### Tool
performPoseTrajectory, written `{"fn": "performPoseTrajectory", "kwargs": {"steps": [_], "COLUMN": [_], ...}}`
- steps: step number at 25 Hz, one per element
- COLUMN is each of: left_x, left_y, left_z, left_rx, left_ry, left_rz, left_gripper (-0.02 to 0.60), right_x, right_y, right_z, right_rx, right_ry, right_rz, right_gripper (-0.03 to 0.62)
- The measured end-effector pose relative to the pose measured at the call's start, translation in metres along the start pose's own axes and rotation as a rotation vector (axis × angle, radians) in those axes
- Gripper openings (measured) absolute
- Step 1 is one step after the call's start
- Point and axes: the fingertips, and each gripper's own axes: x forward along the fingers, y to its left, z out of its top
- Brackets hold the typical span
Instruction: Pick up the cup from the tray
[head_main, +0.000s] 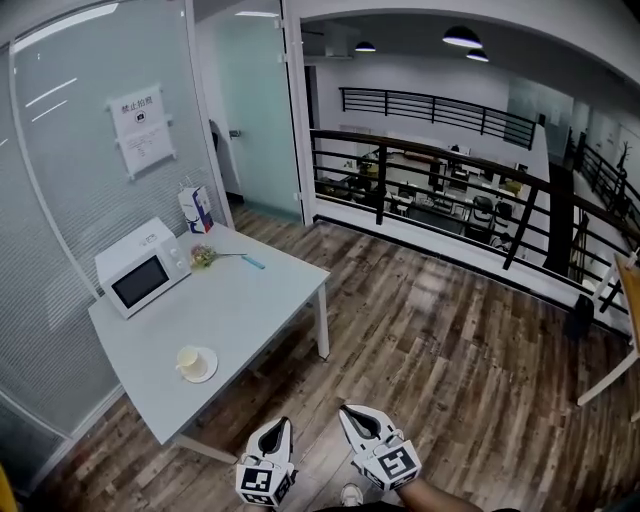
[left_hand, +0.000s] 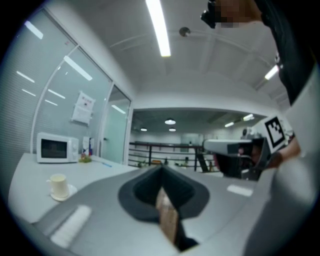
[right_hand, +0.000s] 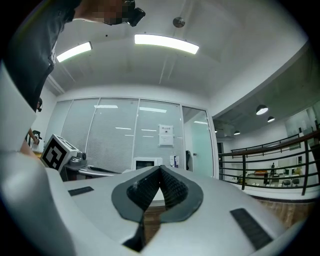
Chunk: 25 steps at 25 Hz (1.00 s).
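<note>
A pale cream cup (head_main: 189, 361) stands on a small round saucer-like tray (head_main: 207, 371) near the front corner of a light grey table (head_main: 250, 300). The left gripper view shows the same cup (left_hand: 58, 185) at far left. Both grippers are held low over the wooden floor, short of the table. My left gripper (head_main: 283, 428) is shut with nothing in it, its jaws meeting at the tips (left_hand: 161, 172). My right gripper (head_main: 352, 414) is also shut and empty, jaws touching (right_hand: 161, 170). The cup is some way ahead and to the left of both.
A white microwave (head_main: 143, 266) sits at the table's left end by the frosted glass wall. A carton (head_main: 198, 209), a small green item (head_main: 204, 257) and a blue pen (head_main: 252, 262) lie at the far end. A black railing (head_main: 450, 190) borders the floor beyond.
</note>
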Motion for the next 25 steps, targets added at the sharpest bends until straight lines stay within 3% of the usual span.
{"fn": "performPoseTrajectory", "kwargs": {"steps": [6, 13, 25], "left_x": [0.020, 0.035, 0.085], "left_y": [0.005, 0.042, 0.160], "left_z": [0.001, -0.008, 0.012], "left_rx": [0.006, -0.022, -0.049], "left_ry": [0.021, 0.046, -0.033], "left_rz": [0.046, 0.098, 0.103], "left_gripper": [0.005, 0.005, 0.005], "right_x": [0.021, 0.066, 0.195], "right_y": [-0.020, -0.022, -0.017], "right_z": [-0.003, -0.006, -0.008], "right_rx": [0.016, 0.023, -0.019], "right_ry": [-0.002, 0.001, 0.007], "right_rz": [0.053, 0.101, 0.118], "right_gripper": [0.005, 0.005, 0.005]}}
